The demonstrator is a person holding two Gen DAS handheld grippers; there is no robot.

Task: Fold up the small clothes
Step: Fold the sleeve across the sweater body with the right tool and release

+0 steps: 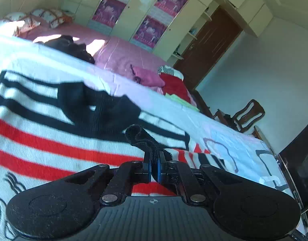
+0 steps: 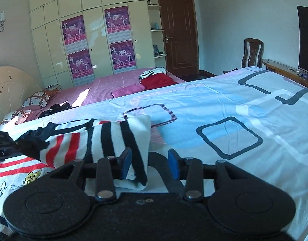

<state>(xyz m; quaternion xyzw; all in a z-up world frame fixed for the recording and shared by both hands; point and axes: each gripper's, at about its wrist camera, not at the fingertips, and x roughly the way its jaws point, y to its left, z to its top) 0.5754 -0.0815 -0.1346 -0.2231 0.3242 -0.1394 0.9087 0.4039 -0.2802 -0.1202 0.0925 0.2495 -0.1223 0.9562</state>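
Observation:
A white knit sweater (image 1: 53, 146) with red and black stripes and small cat drawings lies spread on the bed's light blue sheet (image 2: 224, 104). My left gripper (image 1: 154, 158) is shut on a black ribbed edge of the sweater (image 1: 137, 136), which sticks up from between the pads. In the right wrist view a folded striped sleeve (image 2: 121, 136) lies over the sweater, its end hanging between the jaws. My right gripper (image 2: 149, 156) is open. The sleeve rests against the left pad (image 2: 125, 160), and the right pad (image 2: 173, 160) stands apart from the cloth.
Beyond the sheet is a pink bedcover (image 2: 105, 88) with dark clothes (image 2: 57, 108), a pink cloth (image 2: 127, 90) and a red garment (image 2: 158, 80). A wardrobe with posters (image 2: 77, 46), a door (image 2: 178, 30), a wooden chair (image 2: 252, 52) and a dark screen (image 2: 306, 40) stand behind.

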